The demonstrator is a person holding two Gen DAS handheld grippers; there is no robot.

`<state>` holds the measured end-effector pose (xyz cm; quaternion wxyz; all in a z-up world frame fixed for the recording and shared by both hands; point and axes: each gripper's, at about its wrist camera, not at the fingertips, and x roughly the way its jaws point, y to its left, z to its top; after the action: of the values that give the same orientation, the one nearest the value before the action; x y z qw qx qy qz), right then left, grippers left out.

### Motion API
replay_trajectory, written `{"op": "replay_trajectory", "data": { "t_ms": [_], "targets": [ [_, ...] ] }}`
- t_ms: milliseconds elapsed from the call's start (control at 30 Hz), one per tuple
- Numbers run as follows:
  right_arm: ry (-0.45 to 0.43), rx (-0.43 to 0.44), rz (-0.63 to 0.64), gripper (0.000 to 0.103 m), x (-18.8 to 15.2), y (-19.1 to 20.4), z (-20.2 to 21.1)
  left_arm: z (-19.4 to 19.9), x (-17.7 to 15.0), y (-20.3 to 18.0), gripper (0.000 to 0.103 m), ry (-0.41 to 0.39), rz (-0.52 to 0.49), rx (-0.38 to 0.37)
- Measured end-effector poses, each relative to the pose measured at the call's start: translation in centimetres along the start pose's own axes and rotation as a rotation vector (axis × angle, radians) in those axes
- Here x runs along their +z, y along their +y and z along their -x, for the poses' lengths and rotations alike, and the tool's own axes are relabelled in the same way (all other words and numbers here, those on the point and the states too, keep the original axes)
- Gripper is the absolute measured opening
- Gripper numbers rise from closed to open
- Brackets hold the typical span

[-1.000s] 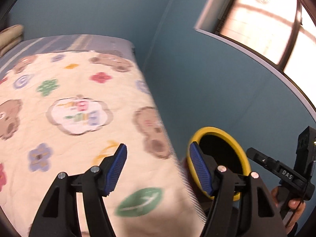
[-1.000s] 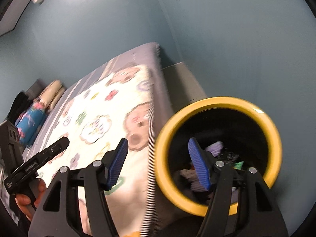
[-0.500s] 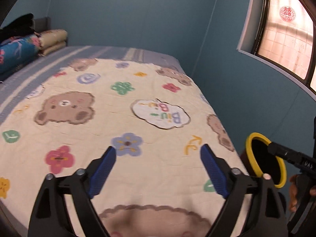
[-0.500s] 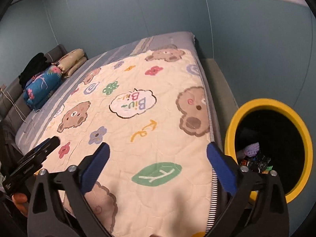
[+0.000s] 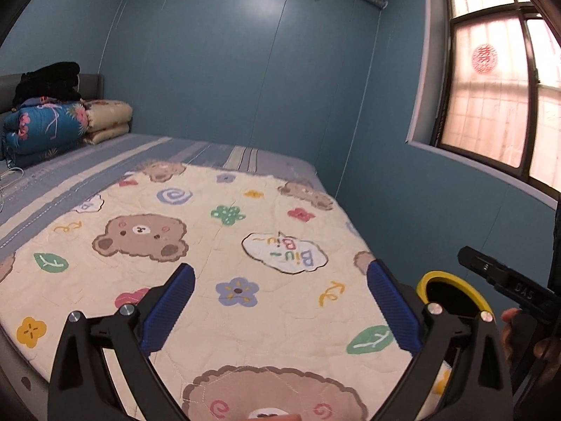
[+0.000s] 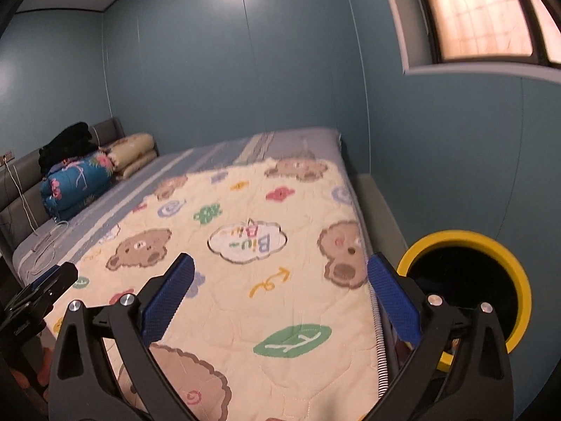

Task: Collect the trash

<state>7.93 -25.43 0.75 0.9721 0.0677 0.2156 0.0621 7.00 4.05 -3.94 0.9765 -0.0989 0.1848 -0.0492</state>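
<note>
My left tongs (image 5: 280, 301) have just been opening and now stand wide with nothing between the blue pads, hanging over the near end of the bed's cream quilt with bears and flowers (image 5: 196, 245). My right tongs (image 6: 280, 298) gape wide too, empty, above the quilt's near right corner. The round black trash bin with a yellow rim (image 6: 466, 280) sits on the floor just beside the bed's right edge, by the blue wall (image 6: 438, 161). Folded bedding (image 5: 52, 126) is piled at the headboard end.

Dim room, glowing window (image 5: 491, 80), fisheye warping
</note>
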Motion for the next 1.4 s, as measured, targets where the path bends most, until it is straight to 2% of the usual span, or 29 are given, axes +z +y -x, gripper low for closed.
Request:
{"op": "replay_trajectory", "data": {
  "t_ms": [100, 267, 400, 667, 1400],
  "targets": [
    [-0.098, -0.058, 0.035, 0.095, -0.3, 0.6, 2.4, 1.3, -0.3, -0.8, 0.095, -0.021, -0.011, 0.0],
    [-0.183, -0.12, 0.063, 0.095, -0.8, 1.2, 4.5, 2.9, -0.6, -1.7, 0.095, -0.063, -0.03, 0.016],
    [-0.181, -0.106, 0.053, 0.095, -1.1, 1.0, 5.0, 3.5, -0.8, -1.9, 0.095, -0.076, -0.039, 0.023],
    [-0.138, -0.084, 0.038, 0.095, -2.1, 1.1, 4.2, 3.1, -1.4, -1.4, 0.095, -0.05, -0.02, 0.019],
    [-0.111, -0.081, 0.02, 0.095, -2.9, 0.8, 2.9, 2.5, -1.9, -1.6, 0.095, -0.032, -0.029, 0.011]
  ]
}}
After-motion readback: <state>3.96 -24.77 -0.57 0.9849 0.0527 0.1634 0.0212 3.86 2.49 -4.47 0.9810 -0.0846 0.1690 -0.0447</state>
